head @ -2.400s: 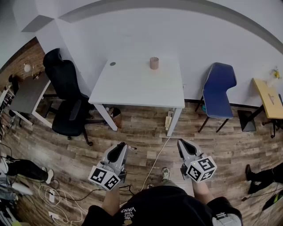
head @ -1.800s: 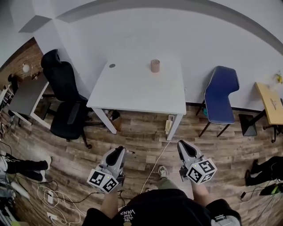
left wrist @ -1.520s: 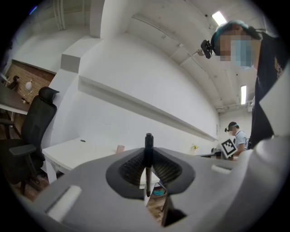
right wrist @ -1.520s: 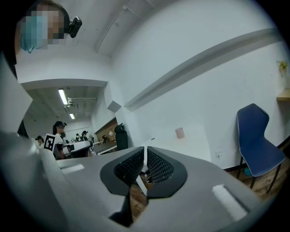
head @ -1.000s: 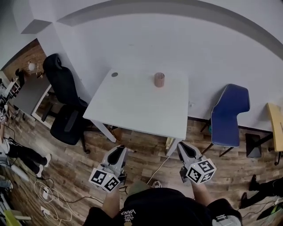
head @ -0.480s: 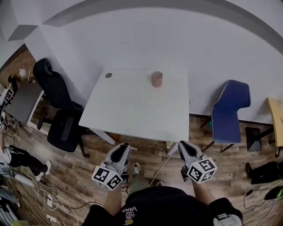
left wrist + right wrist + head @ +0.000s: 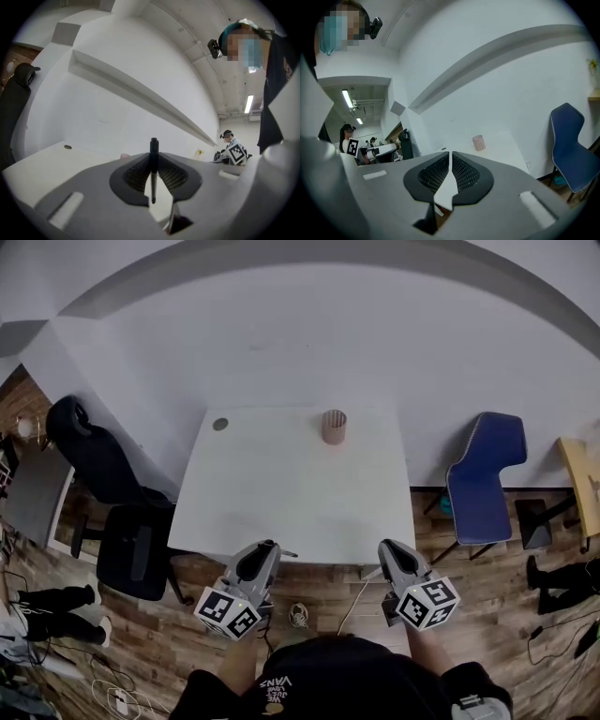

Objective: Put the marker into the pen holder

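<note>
Firmly, the left gripper (image 7: 265, 550) pinches a slim black marker (image 7: 153, 146) upright between its ribbed black pads. The right gripper (image 7: 450, 161) has its ribbed pads closed together on nothing. A pink, cylindrical mesh pen holder (image 7: 334, 426) stands far back on the smooth white table (image 7: 281, 498).

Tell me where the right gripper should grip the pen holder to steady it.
Probably low on its round wall, coming from its right side. The pen holder stands upright, mouth up, alone near the table's far edge; a side grip leaves the mouth free for the marker in the left gripper.
</note>
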Demonstrator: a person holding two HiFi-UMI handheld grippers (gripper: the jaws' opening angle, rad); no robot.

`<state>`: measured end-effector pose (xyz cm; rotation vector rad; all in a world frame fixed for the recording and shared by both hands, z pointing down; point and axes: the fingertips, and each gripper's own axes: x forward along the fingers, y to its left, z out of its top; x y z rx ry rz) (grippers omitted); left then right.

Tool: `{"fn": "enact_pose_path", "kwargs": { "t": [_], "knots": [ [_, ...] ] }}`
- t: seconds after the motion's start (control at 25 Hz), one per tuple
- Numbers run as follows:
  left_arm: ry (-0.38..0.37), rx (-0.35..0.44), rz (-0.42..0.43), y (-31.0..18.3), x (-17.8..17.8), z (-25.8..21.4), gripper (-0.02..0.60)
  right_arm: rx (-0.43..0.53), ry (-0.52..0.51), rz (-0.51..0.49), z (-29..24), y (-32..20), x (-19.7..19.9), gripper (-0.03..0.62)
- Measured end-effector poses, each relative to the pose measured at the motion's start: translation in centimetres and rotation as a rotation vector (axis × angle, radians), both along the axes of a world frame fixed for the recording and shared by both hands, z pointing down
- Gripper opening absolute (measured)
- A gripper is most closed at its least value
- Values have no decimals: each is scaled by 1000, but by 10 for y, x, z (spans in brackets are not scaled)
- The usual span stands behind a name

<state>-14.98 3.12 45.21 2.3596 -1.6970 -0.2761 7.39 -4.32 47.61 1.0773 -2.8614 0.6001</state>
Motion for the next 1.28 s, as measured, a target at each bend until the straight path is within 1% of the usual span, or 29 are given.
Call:
{"fn": "enact_pose_path", "kwargs": {
  "t": [0.32,0.52,0.64,0.72,1.0,1.28],
  "knots": [
    [2,1,88,-40,-46,-2,101,17,-9,101,-6,-27,-40,2],
    [-22,24,151,-64,-75,-10,101,18,-14,167,-5,-36,-63,2],
    [-39,41,194,-80,-87,-16,101,10,-6,209,-1,-36,-70,2],
    [-36,56,213,-94,-93,-21,101,-1,7,221,4,-38,-74,2],
    [-48,114,261,-142,-87,-43,101,-20,22,243,10,-59,-73,2],
    [-85,137,280,-187,-76,-58,101,-27,18,215,10,-91,-77,2]
  ]
}}
